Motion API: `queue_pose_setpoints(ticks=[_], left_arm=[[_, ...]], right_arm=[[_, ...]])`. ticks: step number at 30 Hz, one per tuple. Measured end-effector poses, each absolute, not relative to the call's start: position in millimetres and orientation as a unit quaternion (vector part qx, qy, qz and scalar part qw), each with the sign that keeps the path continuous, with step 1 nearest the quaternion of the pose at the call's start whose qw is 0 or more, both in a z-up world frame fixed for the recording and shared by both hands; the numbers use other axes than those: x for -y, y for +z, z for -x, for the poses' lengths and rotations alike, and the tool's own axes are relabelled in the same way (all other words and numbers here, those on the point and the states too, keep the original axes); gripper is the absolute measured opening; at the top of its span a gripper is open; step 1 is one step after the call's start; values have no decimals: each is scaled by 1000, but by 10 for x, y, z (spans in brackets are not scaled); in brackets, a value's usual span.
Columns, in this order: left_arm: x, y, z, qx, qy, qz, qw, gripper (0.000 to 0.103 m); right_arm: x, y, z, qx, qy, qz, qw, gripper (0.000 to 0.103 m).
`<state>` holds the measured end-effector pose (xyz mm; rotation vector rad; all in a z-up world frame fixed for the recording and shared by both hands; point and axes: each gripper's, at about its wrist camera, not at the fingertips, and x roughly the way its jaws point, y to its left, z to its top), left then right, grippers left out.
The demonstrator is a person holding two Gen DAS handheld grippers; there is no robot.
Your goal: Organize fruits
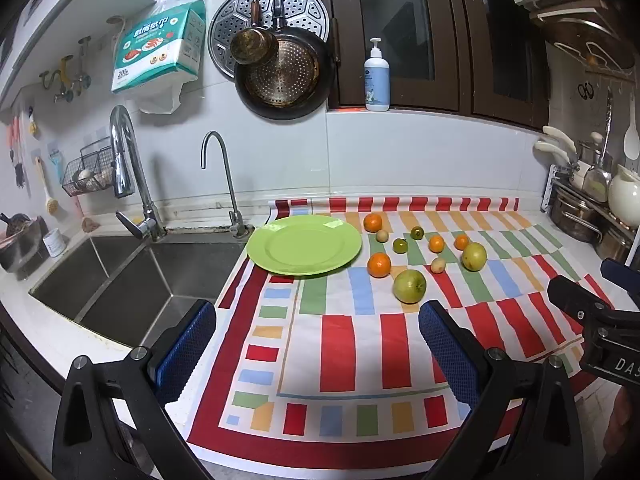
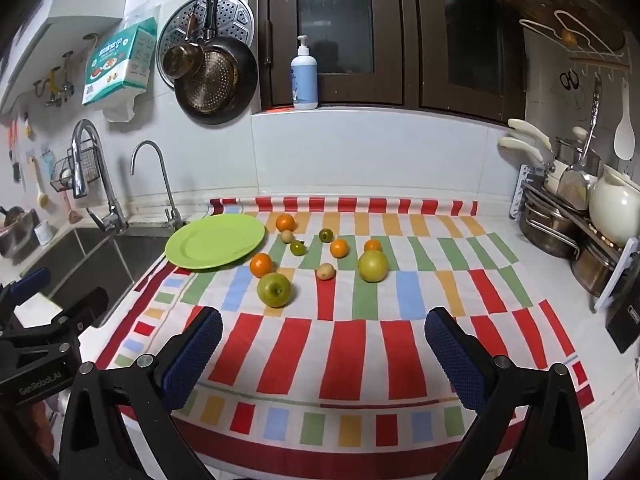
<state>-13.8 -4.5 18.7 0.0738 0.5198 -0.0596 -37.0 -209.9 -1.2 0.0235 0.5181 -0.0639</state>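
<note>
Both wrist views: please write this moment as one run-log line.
left tool open | right tool open | green plate bare | fruits on cloth

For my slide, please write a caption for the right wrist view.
Open right claw faces scattered fruits beside an empty green plate on a striped cloth.

Both views were evenly lit from overhead, sharp at centre, with soft fruit shadows, heavy fisheye bending, black vignetted corners and mild glare on the green plate (image 1: 304, 246).
</note>
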Motion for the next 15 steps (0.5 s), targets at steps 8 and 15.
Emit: queue_pose_setpoints(ticks=[8,15], left_arm=[[23,189,140,-258,-30,-32,965,103],[-7,174,162,-260,-36,-20,965,103]], right_arm=[[2110,5,385,-253,-32,-11,967,103],[2111,20,401,-250,-31,-12,968,103]])
